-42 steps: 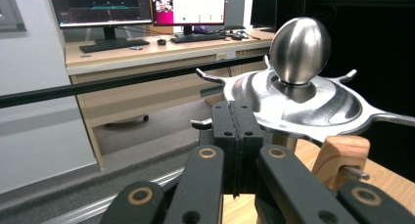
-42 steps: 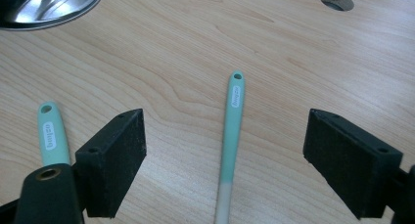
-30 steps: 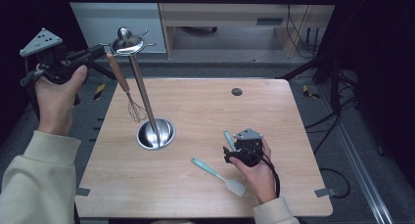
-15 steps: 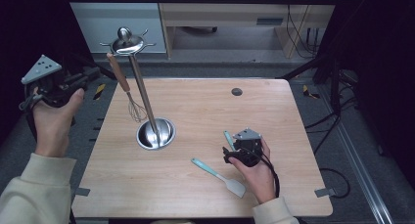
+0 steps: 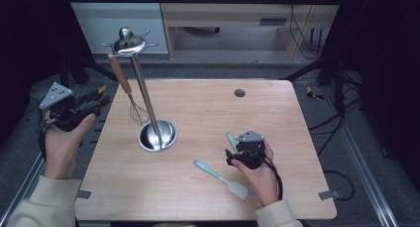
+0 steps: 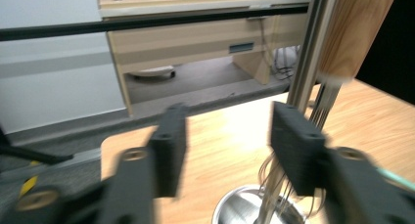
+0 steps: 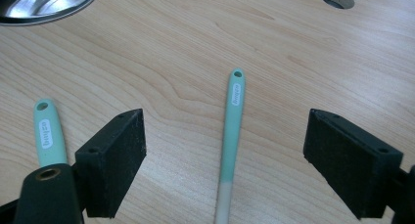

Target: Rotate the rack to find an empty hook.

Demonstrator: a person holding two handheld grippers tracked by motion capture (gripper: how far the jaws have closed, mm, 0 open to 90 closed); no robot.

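Note:
A steel utensil stand (image 5: 148, 105) rises from its round base (image 5: 157, 136) on the wooden table (image 5: 208, 108). A whisk with a wooden handle (image 5: 120, 77) hangs from a hook at the stand's top. My left gripper (image 5: 99, 102) hovers off the table's left edge, level with the whisk wires. Its jaws have just been opening and nothing is between them. The left gripper (image 6: 225, 136) looks past the whisk (image 6: 342, 43) and the pole (image 6: 307, 57). My right gripper (image 5: 237, 146) rests on the table, open. A teal handle (image 7: 231, 131) lies on the wood between the right gripper (image 7: 225, 155) jaws, untouched.
A teal-handled spatula (image 5: 221, 174) lies left of the right hand; its handle (image 7: 46, 132) is outside the left jaw. A round cable hole (image 5: 239, 93) sits at the table's far side. Black frame bars and a desk stand behind the table.
The left gripper has come down and to the left, away from the top of the stand. Its jaws have opened. The whisk stays hanging on the hook. The right hand has not moved.

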